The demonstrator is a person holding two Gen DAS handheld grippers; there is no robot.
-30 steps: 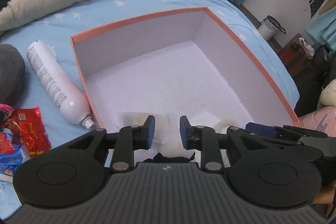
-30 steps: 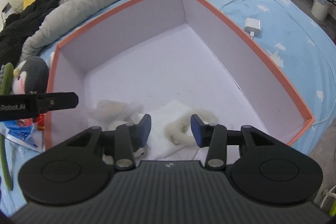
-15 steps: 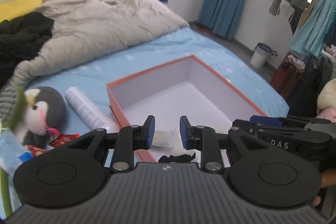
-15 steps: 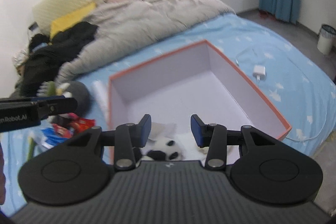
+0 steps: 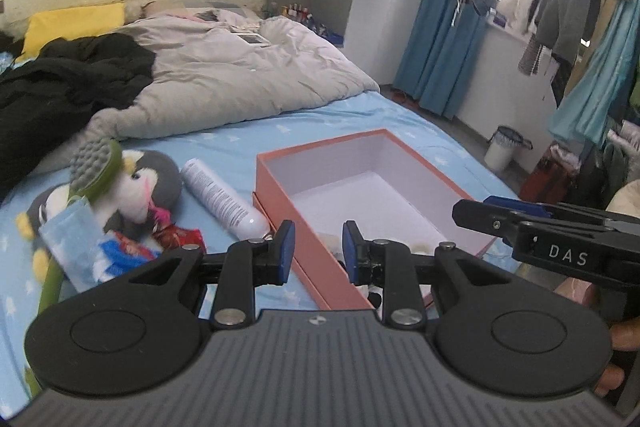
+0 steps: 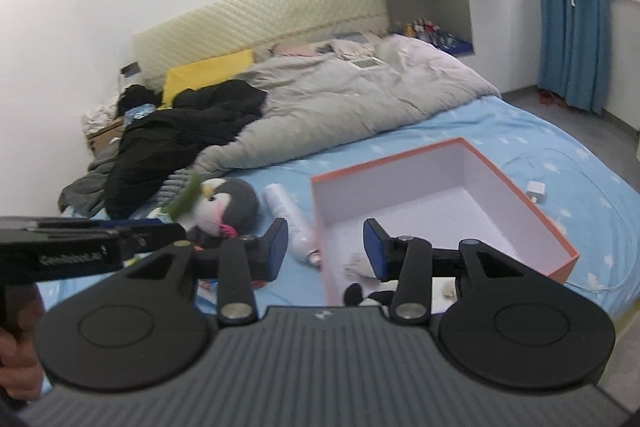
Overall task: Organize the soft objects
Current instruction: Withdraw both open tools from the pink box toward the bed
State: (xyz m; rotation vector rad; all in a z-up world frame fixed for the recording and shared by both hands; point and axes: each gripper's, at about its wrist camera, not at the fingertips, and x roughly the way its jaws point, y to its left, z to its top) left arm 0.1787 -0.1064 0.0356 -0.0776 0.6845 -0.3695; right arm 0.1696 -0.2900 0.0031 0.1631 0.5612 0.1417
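Both grippers hang above the bed with nothing between their part-open jaws – left gripper [image 5: 316,247], right gripper [image 6: 326,247]. Orange box [image 6: 560,247] at the near edge holds a white plush [image 6: 374,297]; penguin plush [image 5: 140,183] lies beyond – spray can [image 5: 218,197] between.

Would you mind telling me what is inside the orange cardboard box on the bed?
The orange cardboard box holds a white-and-black plush toy and crumpled white material at its near end; the rest is bare. The right tool covers most of the toy.
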